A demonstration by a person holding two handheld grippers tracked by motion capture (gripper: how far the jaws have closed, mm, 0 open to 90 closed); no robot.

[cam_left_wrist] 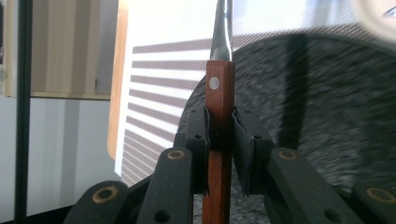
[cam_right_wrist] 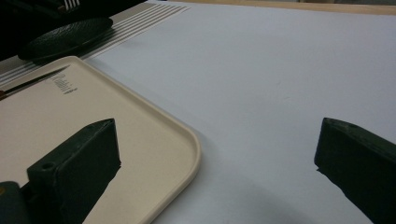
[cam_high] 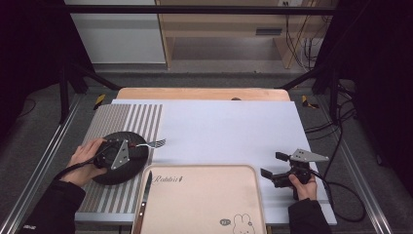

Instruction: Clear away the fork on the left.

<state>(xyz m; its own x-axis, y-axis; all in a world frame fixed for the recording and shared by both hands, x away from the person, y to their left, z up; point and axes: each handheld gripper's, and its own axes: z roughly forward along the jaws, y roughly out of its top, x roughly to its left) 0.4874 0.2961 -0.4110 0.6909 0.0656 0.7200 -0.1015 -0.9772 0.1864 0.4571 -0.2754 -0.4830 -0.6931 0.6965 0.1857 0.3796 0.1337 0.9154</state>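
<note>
Knife (cam_high: 146, 195) is lying along the left edge of the beige tray (cam_high: 204, 224), nearest the person. Right gripper (cam_high: 272, 165) is sitting beside the tray's right edge, jaws spread wide, holding nothing. Left gripper (cam_high: 134, 146) is hovering over the black plate (cam_high: 104, 178), pinching the fork's (cam_left_wrist: 219, 93) wooden handle, tines pointing onto the white mat (cam_high: 229, 131).

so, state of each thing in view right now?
left gripper: fingers shut on fork handle
fork: held level above the black plate, tines past its rim
black plate: flat on striped mat
knife: lying on tray's left edge
tray: flat
right gripper: open
</note>
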